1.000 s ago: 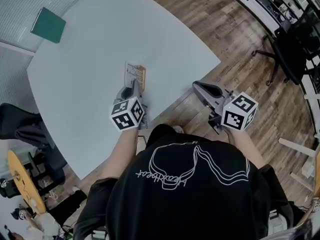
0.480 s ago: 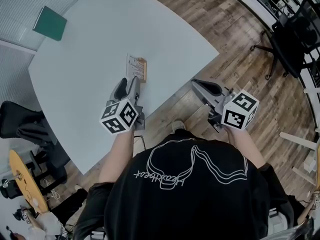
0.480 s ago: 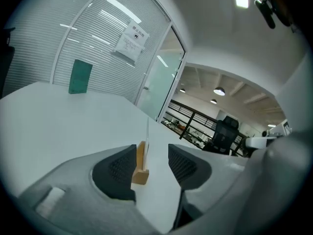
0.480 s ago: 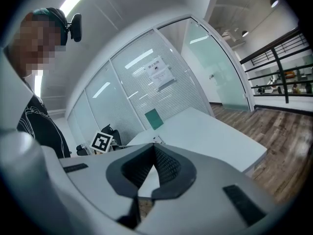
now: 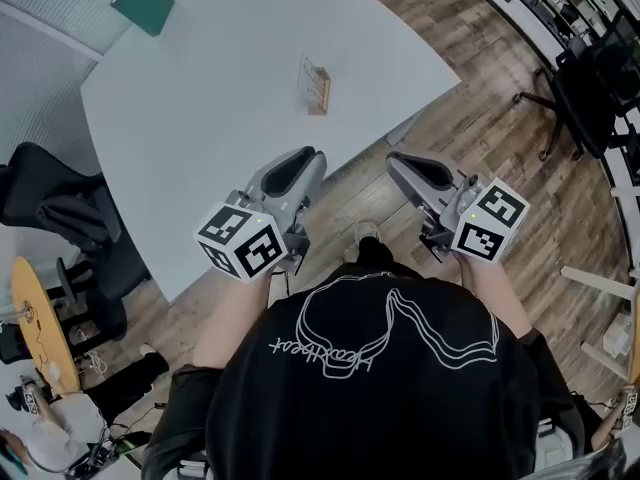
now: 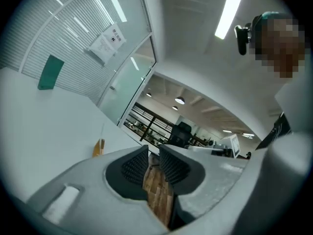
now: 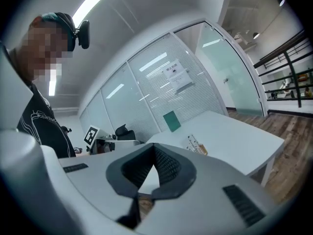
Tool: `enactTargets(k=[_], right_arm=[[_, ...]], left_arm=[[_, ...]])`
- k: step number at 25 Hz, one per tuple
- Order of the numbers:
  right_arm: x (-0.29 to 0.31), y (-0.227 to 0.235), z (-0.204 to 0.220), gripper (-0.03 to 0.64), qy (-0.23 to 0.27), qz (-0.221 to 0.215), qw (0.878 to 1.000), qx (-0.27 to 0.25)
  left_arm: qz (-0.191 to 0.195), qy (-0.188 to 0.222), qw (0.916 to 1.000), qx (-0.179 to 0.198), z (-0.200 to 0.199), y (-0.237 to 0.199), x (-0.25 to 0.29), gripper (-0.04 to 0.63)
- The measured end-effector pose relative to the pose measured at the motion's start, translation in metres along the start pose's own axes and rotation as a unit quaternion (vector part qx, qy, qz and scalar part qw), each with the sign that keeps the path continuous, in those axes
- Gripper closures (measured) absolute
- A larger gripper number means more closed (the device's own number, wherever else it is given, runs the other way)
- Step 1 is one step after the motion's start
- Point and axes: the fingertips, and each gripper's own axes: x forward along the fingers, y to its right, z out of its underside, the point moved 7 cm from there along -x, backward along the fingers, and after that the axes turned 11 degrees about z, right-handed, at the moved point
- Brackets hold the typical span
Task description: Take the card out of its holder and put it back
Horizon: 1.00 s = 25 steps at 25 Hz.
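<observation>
Nearest the person, the left gripper (image 5: pixel 301 159) hangs at the near edge of the white table (image 5: pixel 200 108). Its jaws stand a little apart and are closing, with nothing between them but a strip of wooden floor (image 5: pixel 480 118) seen through the gap. The right gripper (image 5: pixel 402 165) is beside it, off the table edge and over the floor, its jaws closed tip to tip and empty. Ahead of both pairs of jaws and well apart from them, the wooden holder (image 5: pixel 320 95) stands on the tabletop with the card (image 5: pixel 308 74) upright in it. It lies left of the left jaws' line and right of the right jaws' line. Far beyond it, a green pad (image 5: pixel 143 0) lies flat at the table's far corner. Past the table runs a glass wall with blinds, bearing a paper sheet (image 6: pixel 106 43). A black office chair (image 5: pixel 600 78) stands far off beyond the right jaws, and another black chair (image 5: pixel 60 218) is out past the left gripper's side. A second ago the left jaws were right at the card and holder. Now that gripper is drawn back to the table's edge, while the right gripper has kept its place off the edge.
</observation>
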Motion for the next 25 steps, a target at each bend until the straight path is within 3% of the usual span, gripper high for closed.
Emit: enactTargets(k=[6, 10, 25], right_arm=[[-0.024, -0.050, 0.023, 0.608, 0.003, -0.004, 1.000, -0.006], [-0.031, -0.078, 0.037, 0.609, -0.008, 0.007, 0.999, -0.048], [-0.034, -0.114, 0.059, 0.609, -0.013, 0.011, 0.999, -0.040]], left_arm=[[0.035, 0.007, 0.9993, 0.015, 0.018, 0.047, -0.038, 0.581], [0.048, -0.009, 0.9985, 0.027, 0.033, 0.065, -0.055, 0.583], [0.055, -0.003, 0.9981, 0.028, 0.046, 0.080, -0.090, 0.583]])
